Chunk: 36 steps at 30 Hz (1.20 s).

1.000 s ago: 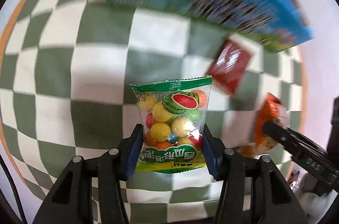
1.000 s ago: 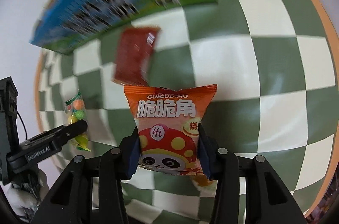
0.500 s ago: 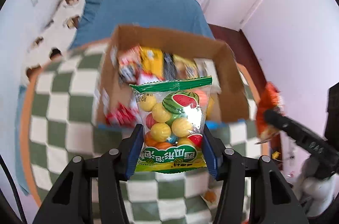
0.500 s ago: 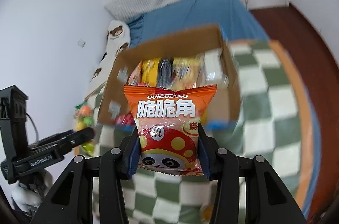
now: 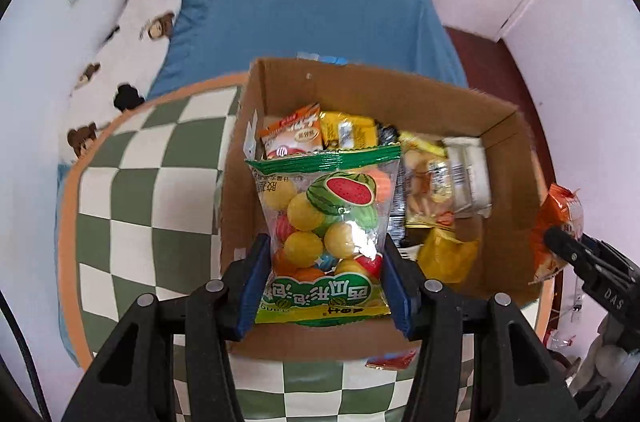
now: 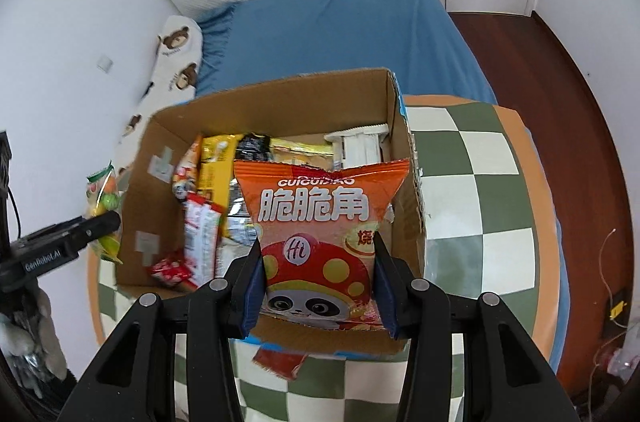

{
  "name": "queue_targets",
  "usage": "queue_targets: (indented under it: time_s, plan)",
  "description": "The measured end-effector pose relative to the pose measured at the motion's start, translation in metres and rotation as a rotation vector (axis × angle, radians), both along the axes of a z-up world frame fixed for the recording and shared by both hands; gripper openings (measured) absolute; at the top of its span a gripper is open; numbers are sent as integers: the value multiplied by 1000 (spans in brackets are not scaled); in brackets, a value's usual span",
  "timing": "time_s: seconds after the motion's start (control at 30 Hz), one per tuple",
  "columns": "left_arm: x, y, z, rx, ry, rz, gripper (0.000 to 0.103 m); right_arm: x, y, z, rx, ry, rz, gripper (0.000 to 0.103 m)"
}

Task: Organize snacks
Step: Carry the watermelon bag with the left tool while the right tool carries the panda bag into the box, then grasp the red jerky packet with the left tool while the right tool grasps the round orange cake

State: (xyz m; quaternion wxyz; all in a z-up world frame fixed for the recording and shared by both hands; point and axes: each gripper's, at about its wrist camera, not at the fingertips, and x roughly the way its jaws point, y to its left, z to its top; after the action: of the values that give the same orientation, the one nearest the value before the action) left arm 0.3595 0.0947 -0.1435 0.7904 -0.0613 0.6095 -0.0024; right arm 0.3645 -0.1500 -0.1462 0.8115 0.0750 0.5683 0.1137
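My left gripper (image 5: 325,282) is shut on a clear green-topped bag of fruit gumballs (image 5: 326,222), held above the near left part of an open cardboard box (image 5: 360,84). My right gripper (image 6: 318,282) is shut on an orange panda snack bag (image 6: 320,222), held above the near right part of the same box (image 6: 280,102). The box holds several snack packets. Each gripper shows at the edge of the other's view: the right gripper with its orange bag (image 5: 556,222), the left gripper with its gumball bag (image 6: 104,206).
The box stands on a round table with a green and white checked cloth (image 5: 132,218). A small red packet (image 6: 280,358) lies on the cloth just in front of the box. A blue bed (image 5: 312,18) and a bear-print pillow (image 5: 124,34) are behind.
Both grippers rose from low over the cloth and tilted up with their bags. The box, seen from its side before, is now seen from above with its contents.
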Motion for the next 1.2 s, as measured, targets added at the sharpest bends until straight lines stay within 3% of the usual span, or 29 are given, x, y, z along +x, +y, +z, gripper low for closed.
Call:
queue_targets:
  time_s: [0.03, 0.07, 0.1, 0.13, 0.2, 0.27, 0.87, 1.2]
  plan:
    - [6, 3, -10, -5, 30, 12, 54, 4, 2, -6, -11, 22, 2, 52]
    - [11, 6, -19, -13, 57, 19, 60, 10, 2, -16, -30, 59, -13, 67]
    - [14, 8, -26, -23, 76, 24, 67, 13, 3, -22, -54, 71, -22, 95]
    - [17, 10, -32, -22, 74, 27, 70, 16, 5, -28, -91, 79, -19, 99]
    - [18, 10, -38, -3, 64, 24, 85, 19, 8, -35, -107, 91, -18, 99]
    - [18, 9, -42, 4, 69, 22, 93, 20, 11, -41, -116, 105, -11, 99]
    - [-27, -14, -20, 68, -71, -12, 94, -6, 27, -36, -154, 36, 4, 99]
    - [-63, -28, 1, 73, -148, -13, 94, -39, 33, -6, -156, -72, 8, 99]
